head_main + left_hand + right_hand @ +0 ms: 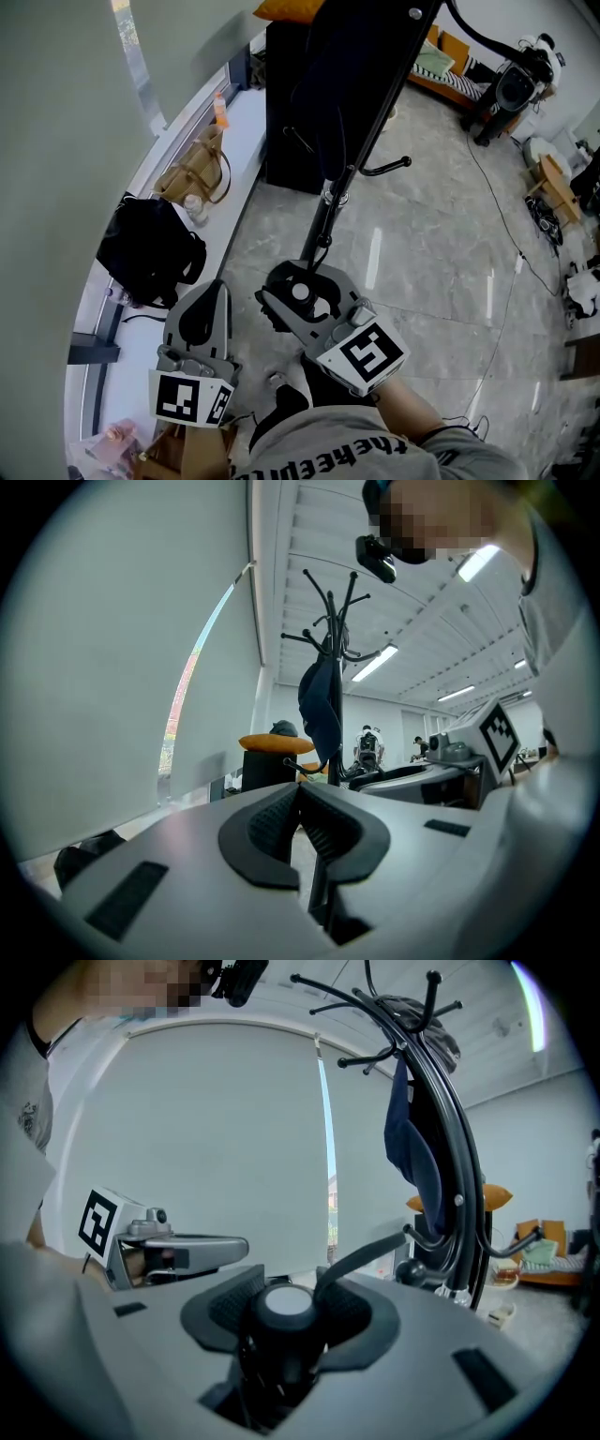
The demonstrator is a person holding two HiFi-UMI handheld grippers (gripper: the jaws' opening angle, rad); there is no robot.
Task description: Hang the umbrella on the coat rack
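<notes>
My right gripper (305, 292) (286, 1302) is shut on a black cylinder with a white end cap (284, 1299), the umbrella's end. From it a thin black rod (317, 230) rises toward the coat rack (417, 1016) (330, 611). The umbrella's dark navy canopy (412, 1147) (321, 705) (342, 75) hangs folded against the rack's pole, just under the hooks. A lower rack hook with a ball tip (386, 169) sticks out to the right. My left gripper (214, 292) (298, 803) is beside the right one, to its left. It is shut, with nothing between its pads.
A black bag (150, 248) and a tan handbag (197, 169) lie on the window ledge (246, 122) at the left. A black cabinet (281, 112) with an orange cushion (286, 9) stands behind the rack. A cable (497, 206) runs across the marble floor at the right.
</notes>
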